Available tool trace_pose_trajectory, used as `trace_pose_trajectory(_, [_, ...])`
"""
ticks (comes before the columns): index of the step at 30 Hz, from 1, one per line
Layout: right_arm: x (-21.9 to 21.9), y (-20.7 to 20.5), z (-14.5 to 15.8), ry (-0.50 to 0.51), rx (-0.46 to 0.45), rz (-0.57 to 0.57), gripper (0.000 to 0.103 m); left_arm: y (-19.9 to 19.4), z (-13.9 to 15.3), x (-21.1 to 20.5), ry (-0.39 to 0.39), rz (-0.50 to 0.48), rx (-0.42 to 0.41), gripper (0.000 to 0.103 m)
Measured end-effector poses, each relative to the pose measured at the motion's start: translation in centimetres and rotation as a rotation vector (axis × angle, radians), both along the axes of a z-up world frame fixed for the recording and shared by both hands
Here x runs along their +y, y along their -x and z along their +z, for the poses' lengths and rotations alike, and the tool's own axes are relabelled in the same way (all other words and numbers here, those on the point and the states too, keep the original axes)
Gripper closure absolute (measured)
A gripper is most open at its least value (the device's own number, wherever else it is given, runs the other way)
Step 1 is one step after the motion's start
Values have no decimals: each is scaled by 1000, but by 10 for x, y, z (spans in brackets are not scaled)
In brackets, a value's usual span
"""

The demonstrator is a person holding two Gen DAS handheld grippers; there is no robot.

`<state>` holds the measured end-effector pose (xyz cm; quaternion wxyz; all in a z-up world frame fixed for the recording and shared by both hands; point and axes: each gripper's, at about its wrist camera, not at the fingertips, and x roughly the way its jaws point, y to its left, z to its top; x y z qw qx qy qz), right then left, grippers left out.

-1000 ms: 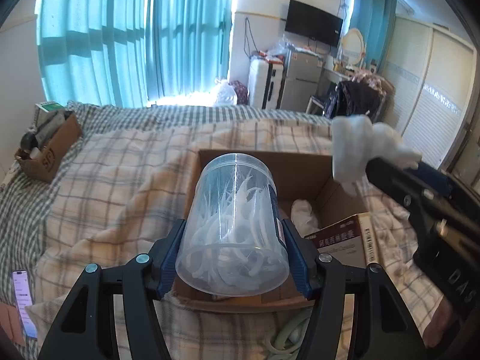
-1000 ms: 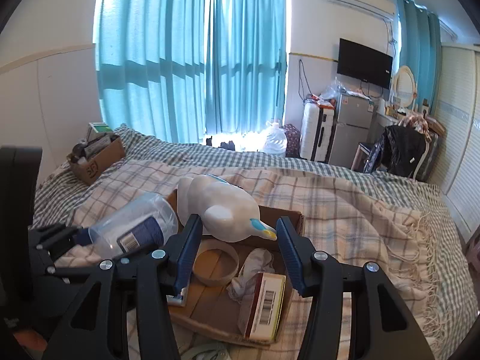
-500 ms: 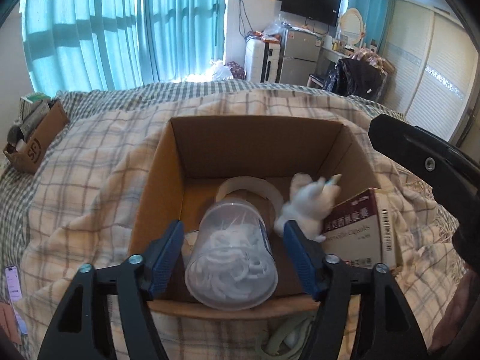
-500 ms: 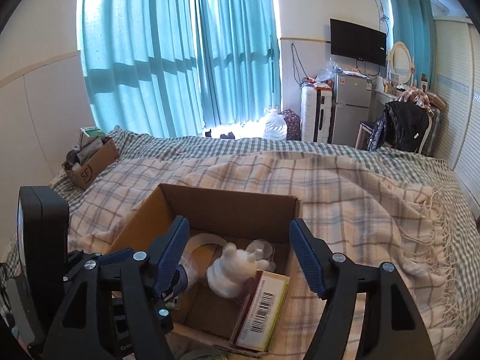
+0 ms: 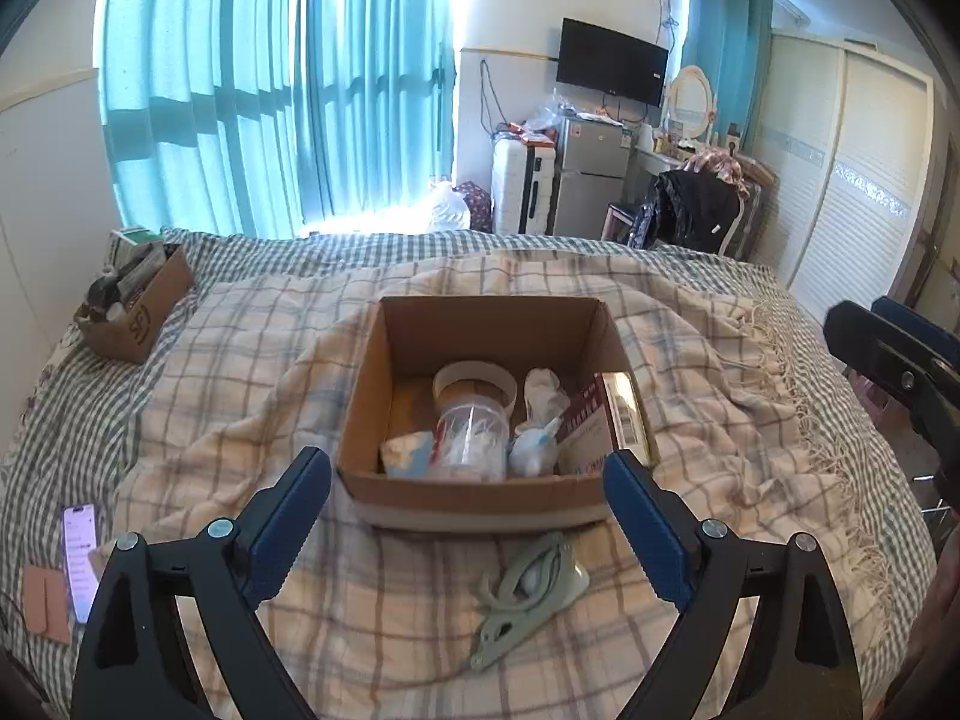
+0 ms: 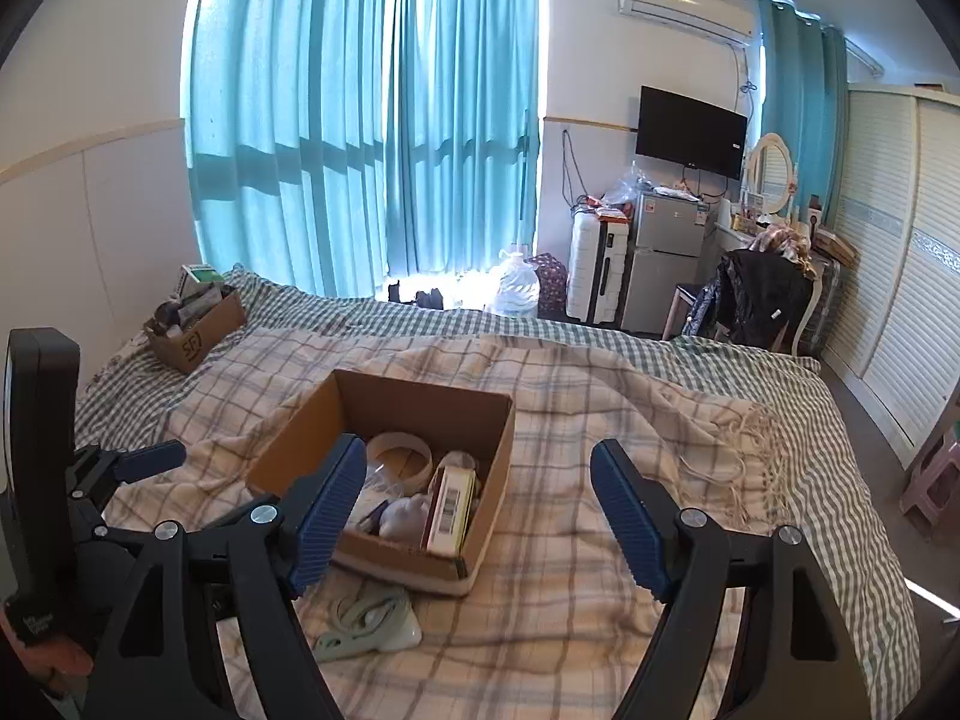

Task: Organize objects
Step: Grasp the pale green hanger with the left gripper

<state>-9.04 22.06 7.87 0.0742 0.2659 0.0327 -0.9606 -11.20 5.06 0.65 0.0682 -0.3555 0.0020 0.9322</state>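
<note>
**Both grippers empty, objects in the box**

Nearest the left wrist camera, the left gripper (image 5: pixel 467 480) is seen spread wide, nothing held; the right gripper (image 6: pixel 478 504) is likewise parted and empty. A pale green coiled cable with plug (image 5: pixel 531 585) is laid on the blanket just before the open brown cardboard box (image 5: pixel 474 495). Inside, a clear plastic jar of white pieces (image 5: pixel 471 435), a white duck-shaped toy (image 5: pixel 533 450), a roll of tape (image 5: pixel 475 381) and a red-and-white carton (image 5: pixel 603 420) are gathered (the carton's barcode is shown only by the right view). A phone (image 5: pixel 80 558) is caught by the left view alone. Beyond, a checked beige blanket (image 6: pixel 600 420), a smaller box of clutter (image 6: pixel 195 333) and teal curtains (image 6: pixel 360 120) are seen.
</note>
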Motion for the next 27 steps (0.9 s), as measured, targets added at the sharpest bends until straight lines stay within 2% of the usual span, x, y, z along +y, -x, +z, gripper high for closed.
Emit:
trace_pose_trajectory(2, [3, -18, -2, 4, -3, 4, 23, -12, -3, -3, 3, 3, -1, 8])
trace_pose_trajectory(5, [3, -40, -13, -49, -11, 1, 23, -29, -13, -12, -10, 28, -17, 8])
trace_pose_trajectory(10, [8, -55, -42, -62, -32, 10, 23, -46, -46, -19, -40, 57, -43, 8])
trace_pose_trajectory(14, [9, -50, -77, -25, -61, -10, 23, -52, -82, -11, -51, 41, -79, 8])
trace_pose_trajectory(18, [7, -32, -118, -26, -123, -14, 23, -48, -118, 3, 8, 31, -114, 8])
trace_pose_trajectory(21, [12, -20, -146, -11, -175, -34, 23, -41, -137, 8, 6, 31, -152, 8])
trace_pose_trajectory(27, [21, -4, -171, 19, -239, -39, 23, -24, -164, 21, 6, 4, -199, 8])
